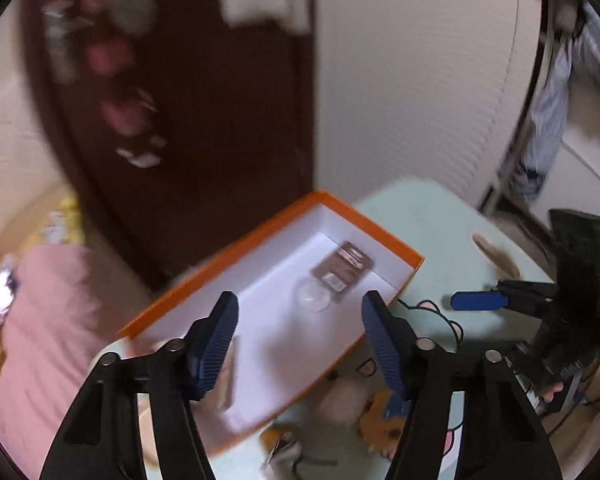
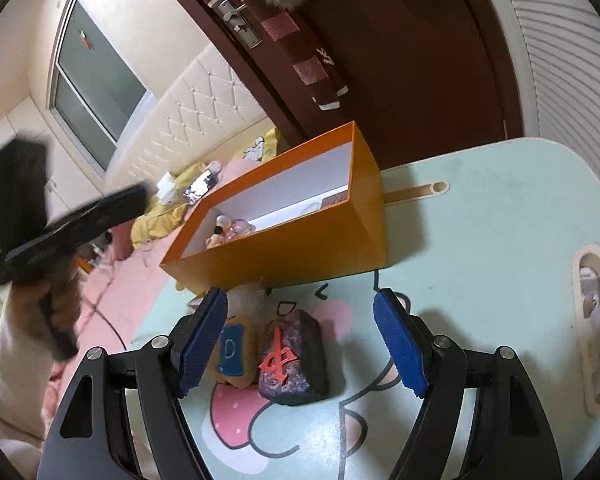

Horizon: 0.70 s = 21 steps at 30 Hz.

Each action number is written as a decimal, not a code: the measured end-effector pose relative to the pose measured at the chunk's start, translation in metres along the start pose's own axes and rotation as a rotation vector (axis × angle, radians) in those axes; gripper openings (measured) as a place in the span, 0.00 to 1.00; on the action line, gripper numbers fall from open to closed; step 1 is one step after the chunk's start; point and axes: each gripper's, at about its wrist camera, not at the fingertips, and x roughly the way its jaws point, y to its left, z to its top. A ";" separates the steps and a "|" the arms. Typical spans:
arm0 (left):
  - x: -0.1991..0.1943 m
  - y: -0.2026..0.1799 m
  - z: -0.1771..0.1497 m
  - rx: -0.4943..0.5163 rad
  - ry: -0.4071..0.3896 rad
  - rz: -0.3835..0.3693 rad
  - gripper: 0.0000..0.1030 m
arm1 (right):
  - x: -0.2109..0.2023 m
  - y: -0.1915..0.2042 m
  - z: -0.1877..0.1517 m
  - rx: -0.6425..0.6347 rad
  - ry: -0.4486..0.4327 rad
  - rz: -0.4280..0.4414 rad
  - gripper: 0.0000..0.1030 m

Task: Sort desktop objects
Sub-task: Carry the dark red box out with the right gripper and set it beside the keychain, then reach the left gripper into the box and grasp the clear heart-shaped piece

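Note:
An orange box with a white inside [image 1: 284, 236] [image 2: 300, 248] stands on the mint cartoon table mat [image 2: 480, 240]. In it lie a brown packet [image 1: 342, 270], a clear round lid [image 1: 314, 298] and small pale trinkets [image 2: 228, 228]. My left gripper [image 1: 300, 340] is open and empty, above the box's near part. My right gripper [image 2: 300, 344] is open and empty, fingers either side of a dark purple mahjong-tile plush with a red character [image 2: 292, 360]. A tan plush with a blue patch [image 2: 232, 352] lies beside its left finger. The right gripper also shows in the left wrist view [image 1: 476, 301].
Small plush toys [image 1: 380, 428] lie on the mat by the box's near side. A tan hole mark [image 2: 592, 332] is printed at the mat's right edge. A bed with pink and yellow bedding [image 1: 32, 320] lies left of the table. A dark door [image 2: 380, 60] stands behind.

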 end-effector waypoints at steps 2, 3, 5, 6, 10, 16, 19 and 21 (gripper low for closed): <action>0.031 -0.003 0.011 0.054 0.106 -0.014 0.38 | -0.003 -0.002 0.000 0.014 -0.001 0.011 0.74; 0.046 -0.005 0.015 0.084 0.159 -0.019 0.36 | -0.005 -0.003 0.000 0.020 -0.001 0.016 0.74; 0.066 -0.008 0.023 0.126 0.211 -0.039 0.35 | -0.007 -0.004 0.002 0.030 -0.006 0.029 0.74; 0.072 -0.008 0.026 0.133 0.227 -0.048 0.35 | -0.008 -0.004 0.003 0.036 -0.008 0.034 0.74; 0.097 -0.006 0.035 0.145 0.304 -0.089 0.39 | -0.010 -0.011 0.005 0.088 -0.005 0.072 0.74; 0.116 0.010 0.033 0.086 0.376 -0.210 0.53 | -0.012 -0.016 0.007 0.121 -0.005 0.096 0.74; 0.117 0.017 0.027 0.064 0.354 -0.269 0.53 | -0.012 -0.018 0.007 0.138 0.003 0.110 0.74; 0.114 0.019 0.025 0.056 0.344 -0.284 0.52 | -0.011 -0.018 0.007 0.142 0.009 0.111 0.74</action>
